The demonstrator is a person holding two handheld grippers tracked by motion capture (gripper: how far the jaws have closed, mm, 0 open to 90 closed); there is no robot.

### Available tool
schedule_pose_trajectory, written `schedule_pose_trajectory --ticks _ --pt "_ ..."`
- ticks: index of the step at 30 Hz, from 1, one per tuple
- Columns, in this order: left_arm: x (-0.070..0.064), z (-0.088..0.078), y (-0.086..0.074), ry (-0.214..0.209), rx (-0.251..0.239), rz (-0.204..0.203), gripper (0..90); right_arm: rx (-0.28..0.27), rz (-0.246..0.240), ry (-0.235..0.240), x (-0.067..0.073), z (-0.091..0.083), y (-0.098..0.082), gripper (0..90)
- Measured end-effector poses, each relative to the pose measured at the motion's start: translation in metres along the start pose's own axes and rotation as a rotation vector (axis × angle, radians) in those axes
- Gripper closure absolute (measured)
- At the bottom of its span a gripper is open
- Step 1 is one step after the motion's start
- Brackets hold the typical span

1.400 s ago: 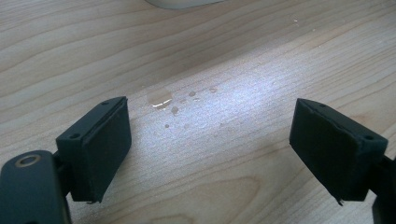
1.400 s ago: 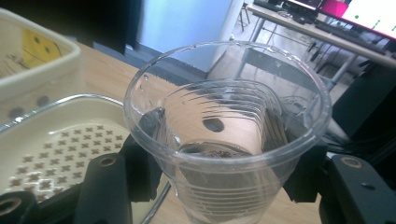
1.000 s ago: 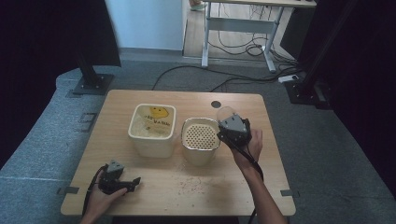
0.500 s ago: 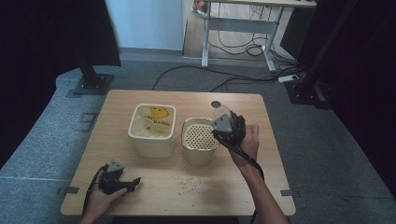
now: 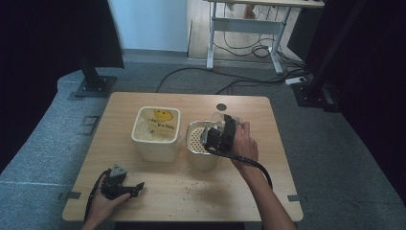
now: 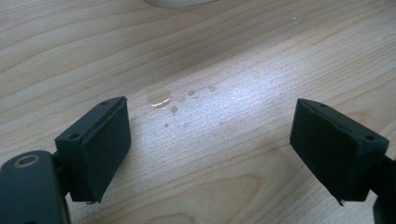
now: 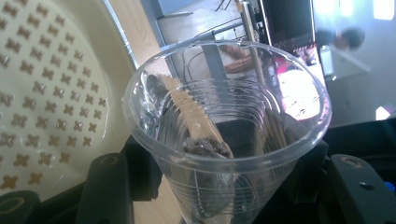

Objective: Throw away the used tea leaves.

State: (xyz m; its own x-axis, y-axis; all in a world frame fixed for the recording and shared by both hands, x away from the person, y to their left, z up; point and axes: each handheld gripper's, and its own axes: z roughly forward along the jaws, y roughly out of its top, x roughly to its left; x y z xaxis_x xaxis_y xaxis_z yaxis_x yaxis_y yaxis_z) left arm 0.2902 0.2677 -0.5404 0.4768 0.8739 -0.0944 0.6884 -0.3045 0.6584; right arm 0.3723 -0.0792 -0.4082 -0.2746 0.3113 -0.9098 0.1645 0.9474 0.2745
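Clear glossy plastic cup (image 7: 224, 140); matt wood-grain table (image 6: 210, 56).

Right gripper (image 5: 214, 130) clamped on a clear plastic cup (image 5: 219, 120), tipped over the perforated strainer (image 5: 195, 140) in the cream pot (image 5: 203, 160). Square cream container (image 5: 155, 143) with yellow face print sits just left of the strainer. Left gripper (image 5: 135, 187) rests on the wooden table (image 5: 191, 201), well left of and nearer than the strainer.

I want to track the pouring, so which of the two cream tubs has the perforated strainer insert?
The round tub on the right, beneath the clear plastic cup; the square tub has a smiley print instead.
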Motion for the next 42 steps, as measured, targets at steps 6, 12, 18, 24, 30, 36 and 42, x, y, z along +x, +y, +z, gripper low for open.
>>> schedule_pose_trajectory --ticks 6,12,18,24,30,36,42 --pt "0.000 0.000 0.000 0.000 0.000 0.001 12.4 0.022 -0.185 -0.037 0.010 0.001 0.007 42.1" --pt "0.000 0.000 0.000 0.000 0.001 0.002 12.3 0.051 -0.435 -0.136 0.022 0.002 0.011 42.1" --pt "0.000 0.000 0.000 0.001 0.001 0.002 12.2 0.061 -0.618 -0.204 0.030 0.003 0.017 41.6" --pt "0.000 0.000 0.000 0.001 0.002 0.003 12.2 0.065 -0.733 -0.248 0.034 0.005 0.020 40.8" --pt "0.000 0.000 0.000 0.000 0.003 0.004 12.2 0.056 -0.817 -0.308 0.036 0.005 0.020 40.2" --pt "0.000 0.000 0.000 0.000 0.003 0.004 12.1 0.025 -0.681 -0.273 0.026 0.000 0.022 40.2" --pt "0.000 0.000 0.000 0.002 0.002 0.006 12.1 -0.058 -0.213 -0.073 0.005 -0.008 0.019 40.5"
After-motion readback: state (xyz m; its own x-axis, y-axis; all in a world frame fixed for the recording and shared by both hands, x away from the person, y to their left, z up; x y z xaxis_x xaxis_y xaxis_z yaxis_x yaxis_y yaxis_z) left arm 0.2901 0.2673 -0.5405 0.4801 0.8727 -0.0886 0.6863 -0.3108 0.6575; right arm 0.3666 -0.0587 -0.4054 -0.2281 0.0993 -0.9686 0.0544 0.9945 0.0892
